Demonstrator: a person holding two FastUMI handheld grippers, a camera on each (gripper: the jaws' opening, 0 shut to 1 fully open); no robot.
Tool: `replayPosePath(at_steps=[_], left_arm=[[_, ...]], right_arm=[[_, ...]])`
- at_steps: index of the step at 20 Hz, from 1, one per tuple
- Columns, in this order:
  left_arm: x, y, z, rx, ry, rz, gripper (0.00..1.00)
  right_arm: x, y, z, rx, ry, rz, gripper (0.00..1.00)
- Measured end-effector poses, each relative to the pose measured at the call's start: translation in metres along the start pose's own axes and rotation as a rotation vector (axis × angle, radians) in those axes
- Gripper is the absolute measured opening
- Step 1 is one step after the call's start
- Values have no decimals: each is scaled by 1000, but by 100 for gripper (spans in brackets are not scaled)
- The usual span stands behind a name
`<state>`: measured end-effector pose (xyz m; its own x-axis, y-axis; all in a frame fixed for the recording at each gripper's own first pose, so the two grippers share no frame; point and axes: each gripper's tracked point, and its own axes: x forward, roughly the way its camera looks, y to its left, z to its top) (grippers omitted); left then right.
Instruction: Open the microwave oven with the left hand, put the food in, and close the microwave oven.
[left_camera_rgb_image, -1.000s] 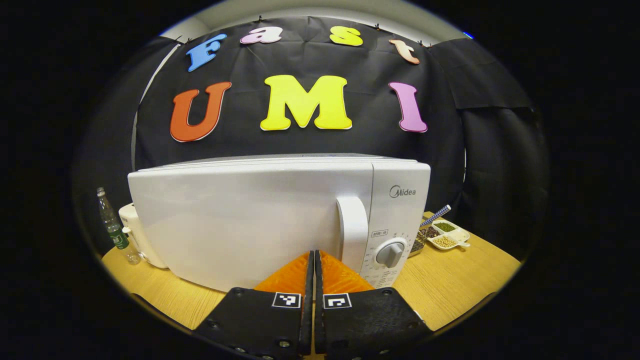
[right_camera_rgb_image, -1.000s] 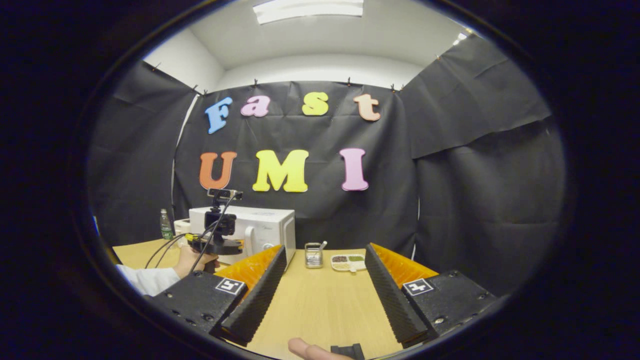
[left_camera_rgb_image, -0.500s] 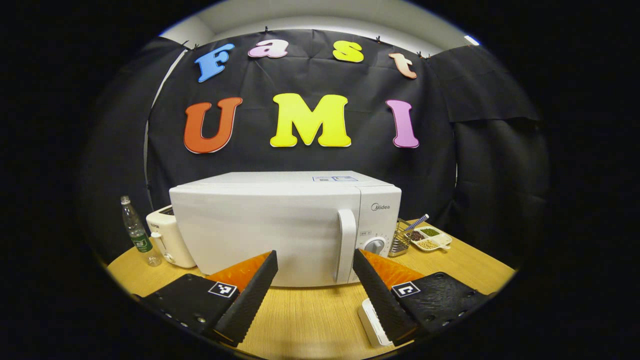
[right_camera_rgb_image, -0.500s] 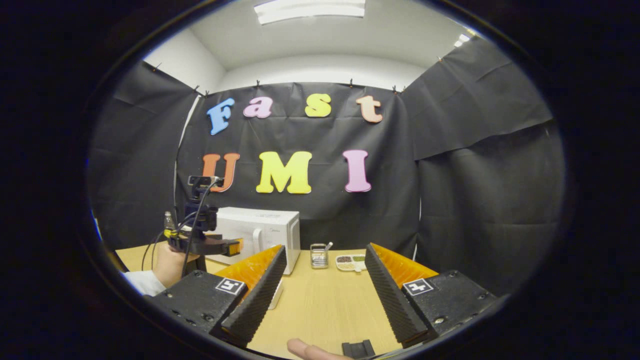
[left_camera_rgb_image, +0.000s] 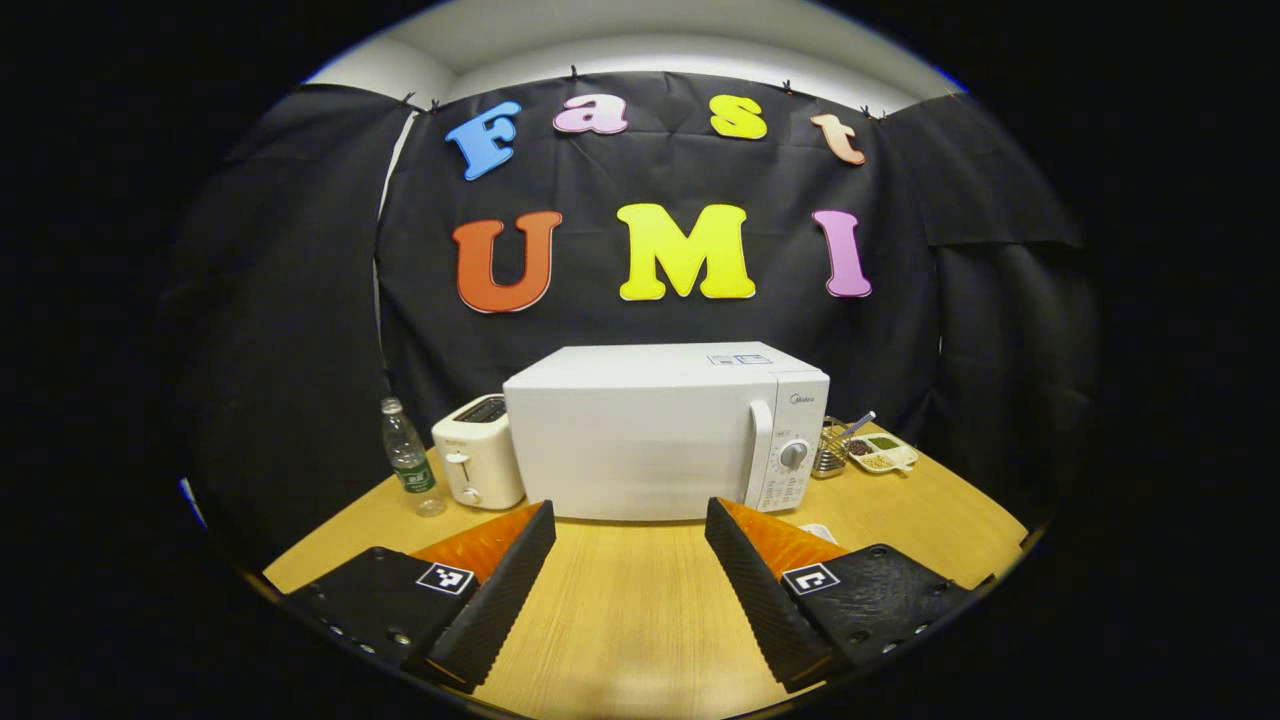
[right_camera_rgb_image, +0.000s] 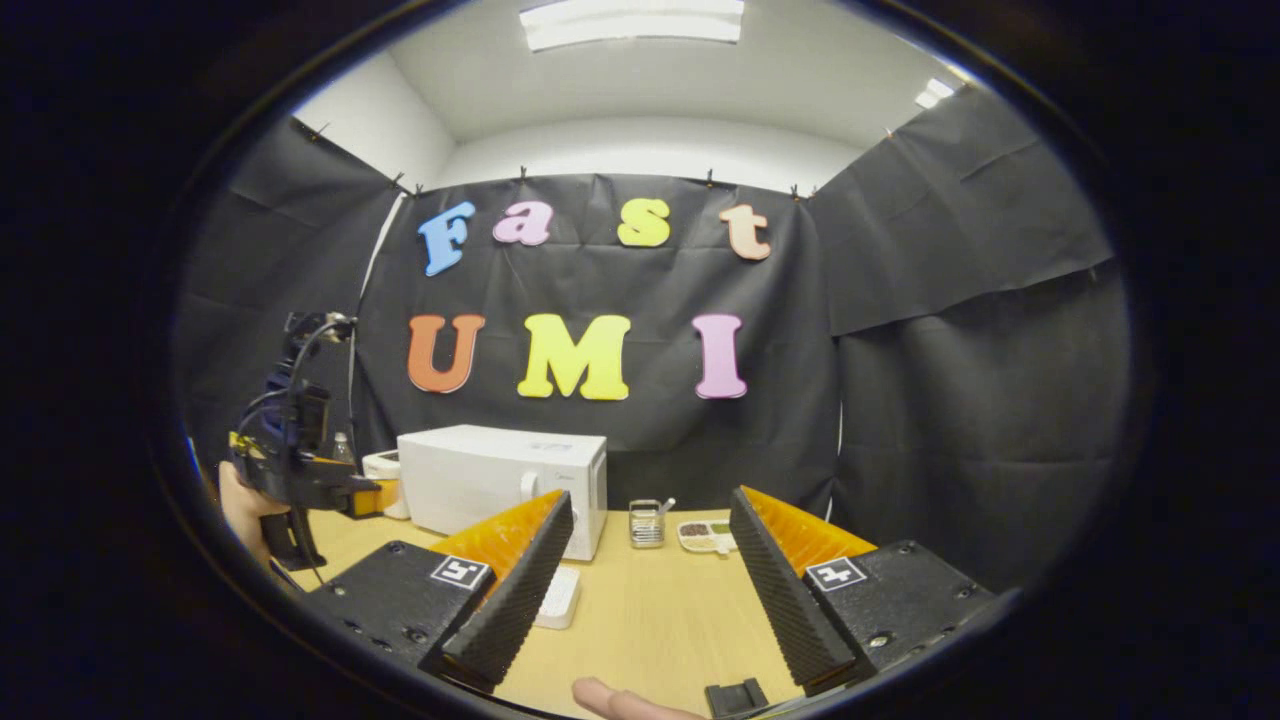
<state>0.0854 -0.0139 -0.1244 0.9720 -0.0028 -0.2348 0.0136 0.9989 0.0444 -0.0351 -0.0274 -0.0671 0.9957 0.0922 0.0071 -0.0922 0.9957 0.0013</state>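
On the table (left_camera_rgb_image: 640, 610), microwave (left_camera_rgb_image: 650, 435) sits door shut with handle (left_camera_rgb_image: 760, 455) facing the left gripper (left_camera_rgb_image: 630, 545), both grippers wide and empty, right gripper (right_camera_rgb_image: 650, 545) well back, likely clear of the door.

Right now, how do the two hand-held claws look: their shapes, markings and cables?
The left claw and the right claw are alike: two wedge-shaped fingers with ribbed inner faces on dark bolted base plates, each plate carrying a small square black-and-white marker. In the right gripper view, the left claw is a pistol-grip tool with a camera on top and dark cables looping from it, held by a hand.
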Motion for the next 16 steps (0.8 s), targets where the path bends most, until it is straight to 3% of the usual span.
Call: replayPosePath(at_steps=[2, 4, 8, 9, 13, 14, 15, 16], left_arm=[[-27, 4, 12, 24, -22, 7, 96], [-53, 6, 27, 29, -50, 2, 96], [-103, 20, 64, -18, -148, 33, 96], [-116, 19, 67, -30, -159, 26, 96], [-147, 17, 72, -45, -198, 16, 96], [-153, 16, 71, -43, -201, 14, 96], [-159, 13, 68, -32, -202, 11, 96], [-163, 10, 65, -18, -203, 13, 96]], right_arm=[[-2, 8, 9, 3, -9, 1, 95], [-6, 14, 21, -4, -21, -1, 100], [-16, 31, 41, -21, -52, 6, 100], [-16, 36, 43, -26, -55, 11, 95], [-22, 53, 53, -41, -63, 18, 95], [-25, 56, 54, -38, -64, 19, 100], [-27, 61, 54, -33, -62, 25, 95], [-30, 67, 54, -28, -59, 36, 100]])
